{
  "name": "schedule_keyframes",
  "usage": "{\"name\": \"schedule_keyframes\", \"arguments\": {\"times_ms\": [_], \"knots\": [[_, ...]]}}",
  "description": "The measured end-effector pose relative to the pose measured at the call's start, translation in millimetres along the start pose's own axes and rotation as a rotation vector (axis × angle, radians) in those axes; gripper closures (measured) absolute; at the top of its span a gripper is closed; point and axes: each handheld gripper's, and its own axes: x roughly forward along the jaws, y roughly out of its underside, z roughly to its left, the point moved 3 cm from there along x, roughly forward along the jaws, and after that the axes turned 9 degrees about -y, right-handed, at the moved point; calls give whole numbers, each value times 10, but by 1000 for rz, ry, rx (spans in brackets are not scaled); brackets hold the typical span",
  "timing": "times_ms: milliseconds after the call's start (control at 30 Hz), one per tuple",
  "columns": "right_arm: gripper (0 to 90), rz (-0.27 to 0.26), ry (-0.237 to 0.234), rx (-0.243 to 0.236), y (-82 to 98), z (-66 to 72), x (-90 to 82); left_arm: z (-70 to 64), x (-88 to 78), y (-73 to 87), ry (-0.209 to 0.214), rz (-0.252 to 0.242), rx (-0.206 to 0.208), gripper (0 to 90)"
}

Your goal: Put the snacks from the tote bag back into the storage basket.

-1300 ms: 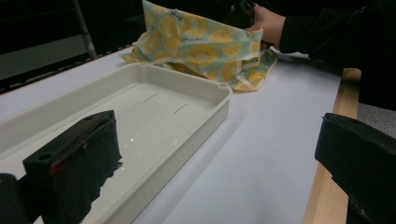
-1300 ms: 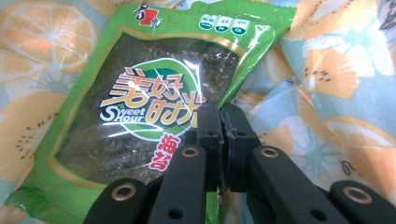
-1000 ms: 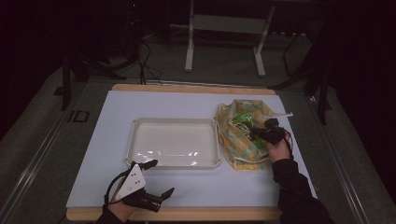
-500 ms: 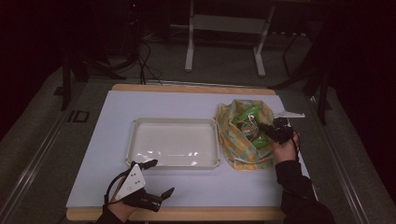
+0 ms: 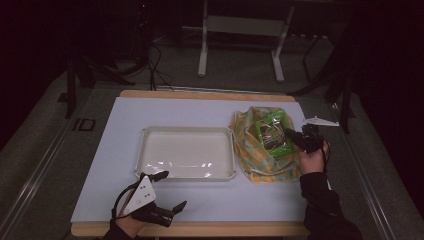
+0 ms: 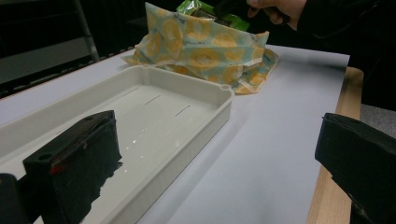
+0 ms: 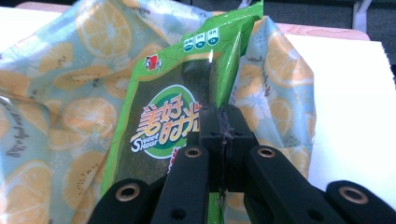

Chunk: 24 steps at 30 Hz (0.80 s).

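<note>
A green snack packet [image 5: 272,134] [image 7: 187,98] stands partly out of a cloth bag printed with orange slices [image 5: 252,145] [image 6: 205,51] [image 7: 56,93] at the table's right. My right gripper [image 5: 295,137] [image 7: 223,122] is shut on the packet's edge, jaws pressed together over the foil. A white tray [image 5: 187,172] [image 6: 205,100] lies in the middle of the table, nothing in it. My left gripper [image 5: 167,190] rests open near the front edge, just in front of the tray's near left corner; its wide-apart jaws frame the left gripper view.
A white sheet [image 5: 200,112] covers the wooden tabletop, whose bare edge [image 6: 343,116] shows at the front. Beyond the table stand metal frame legs [image 5: 202,45] and cables on a dark floor.
My right gripper has drawn back to the right with the green packet, which now shows more fully above the bag. The left gripper has not moved.
</note>
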Motion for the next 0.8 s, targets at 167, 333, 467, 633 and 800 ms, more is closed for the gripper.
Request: {"name": "schedule_keyframes", "arguments": {"times_ms": [167,333,467,633,800], "knots": [[893,-11,28,7,-8,3,-65,-5,3,0,1,0,1,4],[892,-29,46,30,-18,-24,-144,-6,5,-1,1,0,3,4],[893,-48,60,45,-36,-53,-214,-5,7,-1,0,-1,3,4],[893,-55,73,59,-51,-81,-291,-10,4,0,2,-3,14,4],[892,-63,82,62,-53,-93,-348,-13,6,-2,2,-6,15,4]]}}
